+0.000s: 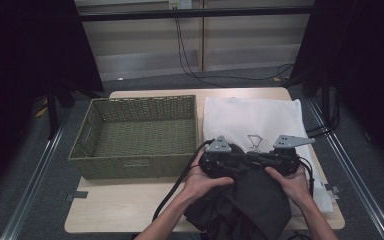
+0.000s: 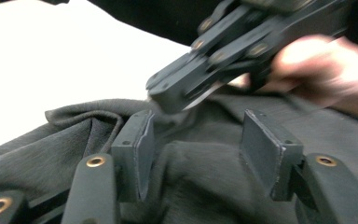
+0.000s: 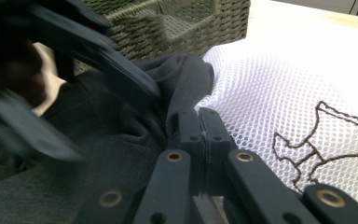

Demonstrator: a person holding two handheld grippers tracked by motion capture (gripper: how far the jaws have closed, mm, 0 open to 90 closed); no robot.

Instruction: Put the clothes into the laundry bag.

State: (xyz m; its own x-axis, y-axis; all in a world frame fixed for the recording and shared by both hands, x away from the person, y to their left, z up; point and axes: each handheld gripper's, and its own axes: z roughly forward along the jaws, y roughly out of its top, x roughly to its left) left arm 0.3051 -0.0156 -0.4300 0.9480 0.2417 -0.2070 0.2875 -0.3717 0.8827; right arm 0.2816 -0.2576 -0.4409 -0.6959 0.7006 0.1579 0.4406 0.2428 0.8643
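Two grippers meet over a dark garment [image 1: 252,202] at the near edge of the desk [image 1: 130,205]. From the right gripper view, the right gripper [image 3: 200,126] is clenched on a fold of that garment — its pads pressed flat together with the cloth pinched between them and rising in a ridge above the tips. The left gripper [image 2: 196,140], seen in its own view, is released: its jaws stand apart with the dark cloth lying loose between them, neither pad pressing on it. No earlier look is at hand to compare. In that same view the right gripper's closed tips sit just beyond, touching the garment's edge.

From above, the left gripper [image 1: 219,161] and right gripper [image 1: 280,159] lie close side by side, a hand behind each. The garment hangs off the desk's front edge toward the person and overlaps a white mesh bag [image 1: 250,117] — embroidered with a dark outline. A woven green basket [image 1: 135,170] stands just left of the bag.
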